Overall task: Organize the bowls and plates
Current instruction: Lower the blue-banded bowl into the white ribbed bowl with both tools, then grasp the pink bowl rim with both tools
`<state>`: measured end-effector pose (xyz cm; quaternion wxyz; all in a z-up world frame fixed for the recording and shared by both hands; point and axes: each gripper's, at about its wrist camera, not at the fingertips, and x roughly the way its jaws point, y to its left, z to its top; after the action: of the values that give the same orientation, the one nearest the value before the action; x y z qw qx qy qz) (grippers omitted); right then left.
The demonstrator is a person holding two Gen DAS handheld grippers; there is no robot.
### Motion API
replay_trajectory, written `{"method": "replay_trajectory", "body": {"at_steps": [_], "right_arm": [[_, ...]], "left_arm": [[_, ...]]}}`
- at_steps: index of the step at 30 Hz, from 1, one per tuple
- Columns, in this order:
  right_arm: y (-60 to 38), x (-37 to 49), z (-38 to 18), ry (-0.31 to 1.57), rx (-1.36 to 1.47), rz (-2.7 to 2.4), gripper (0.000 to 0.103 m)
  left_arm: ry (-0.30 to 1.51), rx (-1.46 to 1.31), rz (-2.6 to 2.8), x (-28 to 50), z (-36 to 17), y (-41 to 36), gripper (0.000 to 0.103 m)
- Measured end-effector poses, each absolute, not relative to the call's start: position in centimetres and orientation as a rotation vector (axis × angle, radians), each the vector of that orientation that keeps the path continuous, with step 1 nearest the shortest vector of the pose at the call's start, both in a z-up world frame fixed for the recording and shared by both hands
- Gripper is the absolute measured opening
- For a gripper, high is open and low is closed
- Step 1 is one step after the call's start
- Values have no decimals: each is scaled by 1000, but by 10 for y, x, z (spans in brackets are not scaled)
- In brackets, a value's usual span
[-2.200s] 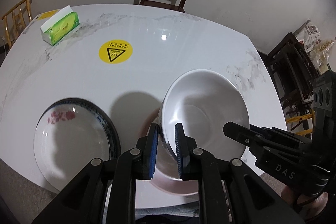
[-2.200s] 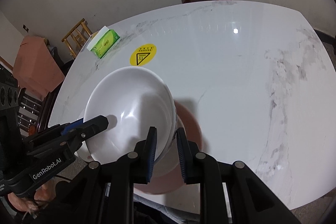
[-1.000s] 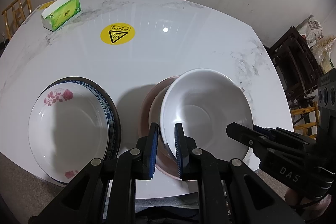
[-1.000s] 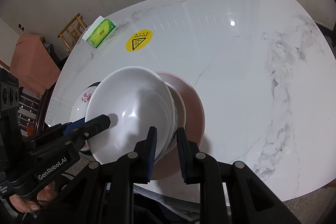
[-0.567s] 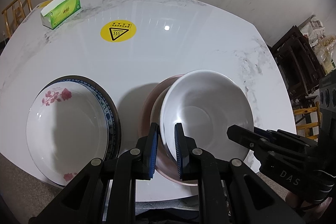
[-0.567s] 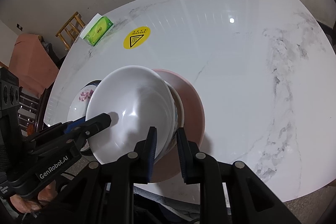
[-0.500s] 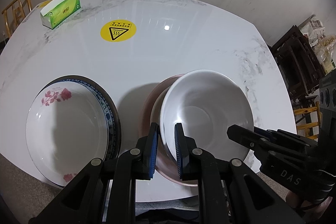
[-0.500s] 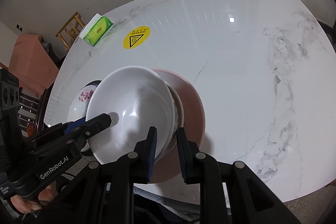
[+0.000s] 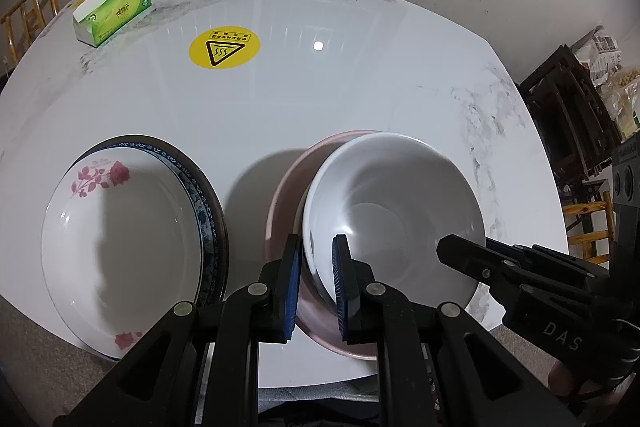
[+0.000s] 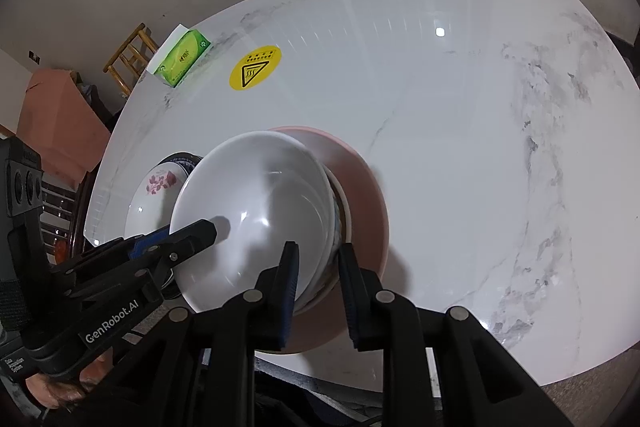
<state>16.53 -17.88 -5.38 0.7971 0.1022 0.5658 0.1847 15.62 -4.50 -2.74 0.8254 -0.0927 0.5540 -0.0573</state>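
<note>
White bowl (image 9: 394, 211) above the pink plate (image 9: 285, 203), near the table's (image 9: 340, 87) front edge. Left gripper (image 9: 316, 283) clamped narrow on the bowl's left rim; right gripper (image 10: 318, 285) closed on its right rim, over a second bowl (image 10: 340, 223) nested beneath. Left of the pink plate: rose-patterned plate (image 9: 120, 227) on a blue-rimmed plate (image 9: 202, 195). Beyond the pink plate: yellow warning sticker (image 9: 224, 47); farther left, green tissue box (image 9: 114, 13).

Each black tool (image 9: 316, 279) has blue ribbed pads (image 9: 294, 287), silver screws, white lettering.
</note>
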Motion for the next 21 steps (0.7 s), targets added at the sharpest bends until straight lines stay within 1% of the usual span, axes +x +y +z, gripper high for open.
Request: {"method": "replay_trajectory", "body": {"at_steps": [14, 17, 19, 21], "right_arm": [[-176, 162, -52, 1189, 202, 379, 23], [-175, 161, -51, 1181, 193, 375, 23], [-175, 160, -50, 1175, 196, 380, 29], [-175, 157, -47, 1153, 208, 384, 32]], "left_arm": [[1173, -184, -125, 156, -30, -45, 12], [1165, -185, -128, 156, -28, -44, 15], [1157, -185, -128, 155, -27, -44, 16], [1136, -164, -113, 152, -24, -44, 18]]}}
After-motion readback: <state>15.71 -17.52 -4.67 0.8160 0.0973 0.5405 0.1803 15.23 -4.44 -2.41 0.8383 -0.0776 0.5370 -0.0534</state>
